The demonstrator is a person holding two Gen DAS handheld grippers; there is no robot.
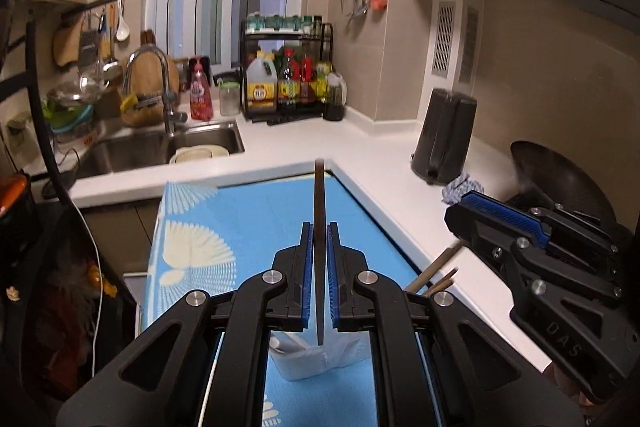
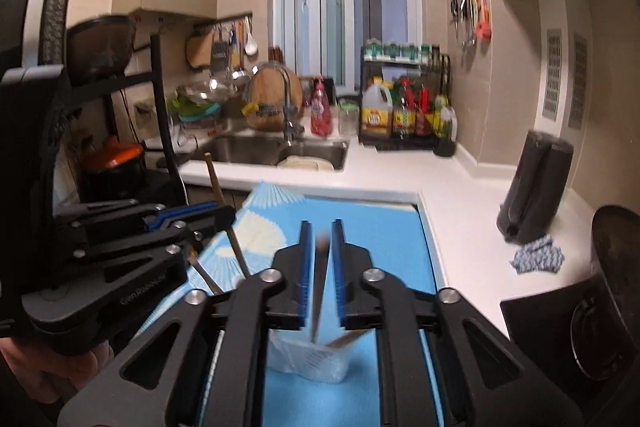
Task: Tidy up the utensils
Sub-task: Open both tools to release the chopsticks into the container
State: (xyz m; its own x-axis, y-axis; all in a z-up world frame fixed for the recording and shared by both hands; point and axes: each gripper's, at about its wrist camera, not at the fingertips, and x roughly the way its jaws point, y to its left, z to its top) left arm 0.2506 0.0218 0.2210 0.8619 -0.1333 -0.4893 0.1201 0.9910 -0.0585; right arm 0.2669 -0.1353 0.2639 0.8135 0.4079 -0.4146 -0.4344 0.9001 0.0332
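Chopsticks are the items handled: my left gripper (image 1: pixel 320 267), lower centre of its own view, has both blue pads pressed flat against one dark chopstick (image 1: pixel 319 211), which stands upright and projects above the fingertips and below them. Directly beneath it, at the bottom centre of the frame, a translucent white holder (image 1: pixel 320 359) rests on the blue patterned mat (image 1: pixel 240 219); several more stick ends (image 1: pixel 434 273) show just right of the left gripper's arm. My right gripper (image 2: pixel 322 267), lower centre of its view, has its jaws slightly parted, with a second chopstick (image 2: pixel 320 291), blurred, standing between the pads; whether the pads touch it I cannot tell. That stick's lower end points into the same holder (image 2: pixel 308 359). White countertop (image 1: pixel 380 155) borders the mat; the sink (image 1: pixel 160 147) lies at the left-centre of the left view.
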